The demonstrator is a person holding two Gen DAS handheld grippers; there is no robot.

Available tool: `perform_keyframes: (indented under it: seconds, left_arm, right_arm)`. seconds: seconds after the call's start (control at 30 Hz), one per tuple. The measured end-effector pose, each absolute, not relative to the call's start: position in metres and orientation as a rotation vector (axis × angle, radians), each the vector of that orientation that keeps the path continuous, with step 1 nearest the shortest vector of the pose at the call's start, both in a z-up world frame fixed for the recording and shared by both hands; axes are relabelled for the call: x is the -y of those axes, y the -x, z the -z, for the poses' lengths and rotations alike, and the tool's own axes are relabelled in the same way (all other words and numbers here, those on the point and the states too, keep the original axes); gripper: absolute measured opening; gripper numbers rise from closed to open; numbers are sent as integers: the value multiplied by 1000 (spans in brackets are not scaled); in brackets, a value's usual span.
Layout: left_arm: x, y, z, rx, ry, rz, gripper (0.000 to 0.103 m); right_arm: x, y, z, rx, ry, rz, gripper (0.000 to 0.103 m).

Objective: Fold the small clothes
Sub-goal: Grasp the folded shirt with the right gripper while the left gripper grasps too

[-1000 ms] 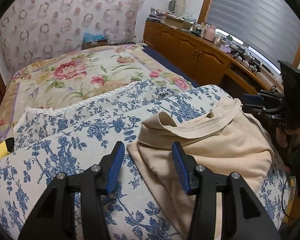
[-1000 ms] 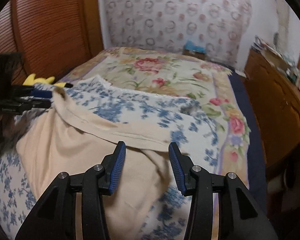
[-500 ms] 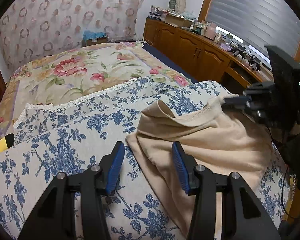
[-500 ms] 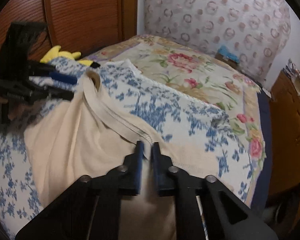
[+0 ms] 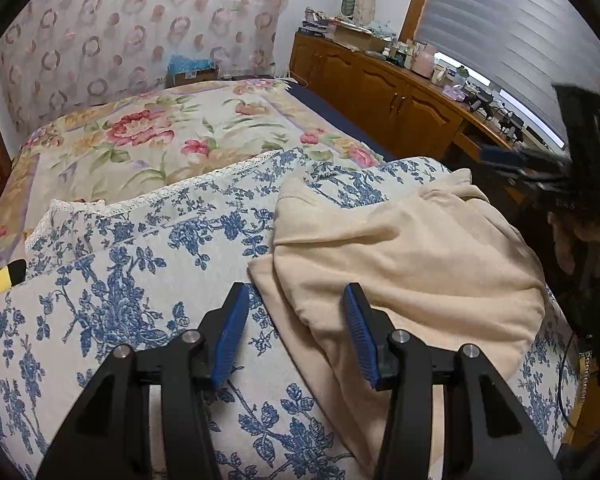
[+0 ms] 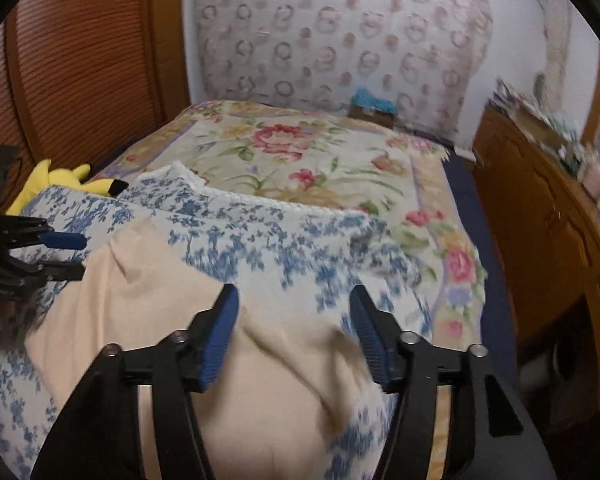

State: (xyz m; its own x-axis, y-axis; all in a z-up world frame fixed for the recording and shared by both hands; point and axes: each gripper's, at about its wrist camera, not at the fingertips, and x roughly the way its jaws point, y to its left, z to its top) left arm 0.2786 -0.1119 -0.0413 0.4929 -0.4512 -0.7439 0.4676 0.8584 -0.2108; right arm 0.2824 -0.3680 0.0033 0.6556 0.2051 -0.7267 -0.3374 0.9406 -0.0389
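Your left hand-held gripper (image 5: 296, 332) hangs half open over the near left edge of the beige shirt (image 5: 412, 256), gripping nothing; the fabric edge lies below the gap, the pads clear of it. Your right hand-held gripper (image 6: 294, 336) has its jaws opening, with shirt cloth beneath and between them but not pinched. The shirt lies crumpled and partly folded on the blue flowered blanket (image 5: 112, 304), just ahead of both grippers. The bed (image 5: 148, 140) stretches beyond. A yellow plush toy (image 6: 60, 184) sits far left of your right gripper.
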Motion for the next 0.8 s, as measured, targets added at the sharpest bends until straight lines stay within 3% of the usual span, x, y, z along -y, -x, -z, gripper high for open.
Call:
perform_keyframes:
  seconds: [0.3, 0.63, 0.7, 0.8]
  left_arm:
    - [119, -283, 49, -936, -22, 550, 48]
    - [118, -288, 53, -948, 50, 570, 47]
    - [117, -289, 55, -950, 75, 599, 36]
    - [118, -291, 55, -949, 93, 612, 27]
  right_arm:
    - [413, -255, 40, -954, -41, -261, 65]
    - [402, -256, 49, -957, -119, -336, 66]
    - [396, -255, 49, -955, -104, -355, 66]
    - [388, -255, 52, -961, -109, -451, 59]
